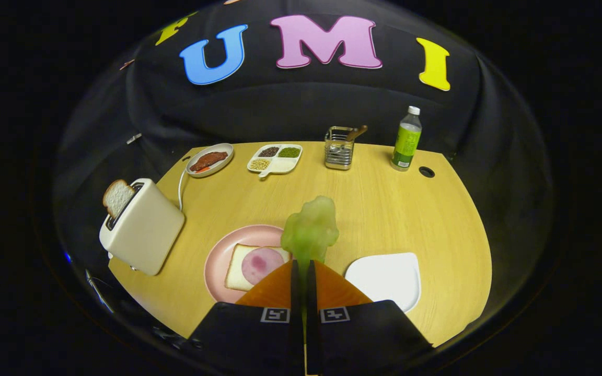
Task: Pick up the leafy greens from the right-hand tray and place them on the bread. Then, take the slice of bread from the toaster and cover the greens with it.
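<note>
Holding the pale green, crinkled leafy greens [310, 230] by their stem end, your gripper [302, 269] has its two orange fingers [275, 287] closed almost flat together, with only the thin strip of leaf pinched between them; the bunch stands up just ahead of the fingertips, clear of the light wooden table [384, 209], which to my eye suits carrying it rather than releasing it. You have it just beside the round pink plate [217, 256], where a square slice of white bread [238, 266] lies flat with a round pink slice of ham [262, 263] on top, so the greens sit near the plate's right rim and not yet over the bread. The flat white tray [384, 279] to the right of your fingers now holds nothing I can see, which fits the greens having come from it. The cream-coloured toaster [141, 224], left of the plate, holds the second slice of toast bread [117, 197] upright in its slot, half exposed and easy to grip later. Further back, an oval grey dish [209, 160] carries something reddish-brown, a white divided dish [275, 158] keeps dark, green and pale beans in separate compartments, a wire metal caddy [339, 149] holds utensils, and a green-labelled bottle [406, 140] stands capped.
</note>
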Motion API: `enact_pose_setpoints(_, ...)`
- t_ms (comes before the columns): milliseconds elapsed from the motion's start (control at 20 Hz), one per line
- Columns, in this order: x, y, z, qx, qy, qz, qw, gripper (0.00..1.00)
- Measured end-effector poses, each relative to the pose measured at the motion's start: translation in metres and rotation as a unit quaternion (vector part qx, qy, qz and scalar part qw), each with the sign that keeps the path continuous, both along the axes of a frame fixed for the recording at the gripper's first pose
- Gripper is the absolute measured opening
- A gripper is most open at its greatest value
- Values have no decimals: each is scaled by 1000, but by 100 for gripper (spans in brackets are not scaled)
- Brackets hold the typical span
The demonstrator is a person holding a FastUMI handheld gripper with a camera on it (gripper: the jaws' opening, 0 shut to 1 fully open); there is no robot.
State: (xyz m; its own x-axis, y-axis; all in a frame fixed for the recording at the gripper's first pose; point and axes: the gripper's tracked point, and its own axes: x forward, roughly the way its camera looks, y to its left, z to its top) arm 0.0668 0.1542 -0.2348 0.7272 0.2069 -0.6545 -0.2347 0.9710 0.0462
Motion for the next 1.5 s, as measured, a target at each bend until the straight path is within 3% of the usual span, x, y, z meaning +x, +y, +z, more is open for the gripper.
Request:
enact_pose_setpoints(350,-6,58,-29,-8,28,38,999,6)
enact_pose_setpoints(750,-9,73,-53,-35,56,59,996,9)
enact_pose_setpoints(1000,-6,71,-61,-49,64,52,995,18)
enact_pose_setpoints(1200,-2,73,-65,-47,68,44,996,34)
enact_pose_setpoints(1250,-1,75,-65,-45,69,43,996,41)
enact_pose_setpoints(1400,-1,76,-61,-42,65,40,996,81)
enact_pose_setpoints(1500,-2,79,-55,-37,56,43,997,94)
